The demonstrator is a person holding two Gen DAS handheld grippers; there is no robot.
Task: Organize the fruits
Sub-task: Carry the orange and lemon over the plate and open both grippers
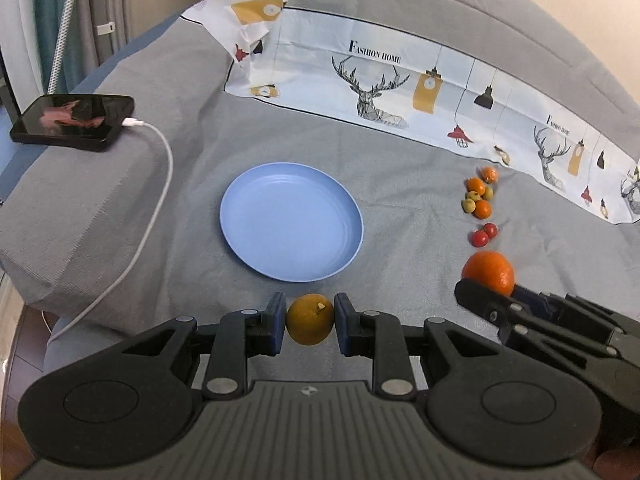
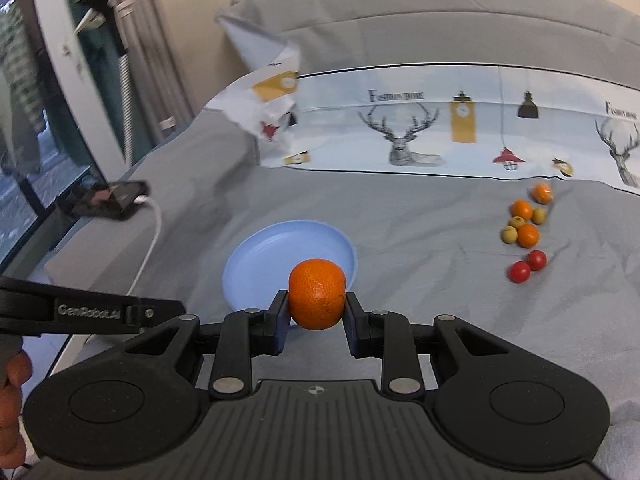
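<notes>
Plate [image 1: 256,240] position decides the coming drop: it lies empty on the bed [image 1: 160,184] just ahead of the left gripper [image 1: 310,322], which is clamped on a dull yellow-orange fruit [image 1: 310,318], and ahead and to the left of the right gripper [image 2: 316,312], which grips a bright orange [image 2: 317,298]. By that layout the left hand looks nearer the plate. Loose small fruits [image 1: 480,196] and two cherry tomatoes [image 1: 484,234] sit well to the right of it. Left view shows the whole plate and both held fruits; right view has the orange covering the plate's near rim, and the yellow-orange fruit is out of sight there
</notes>
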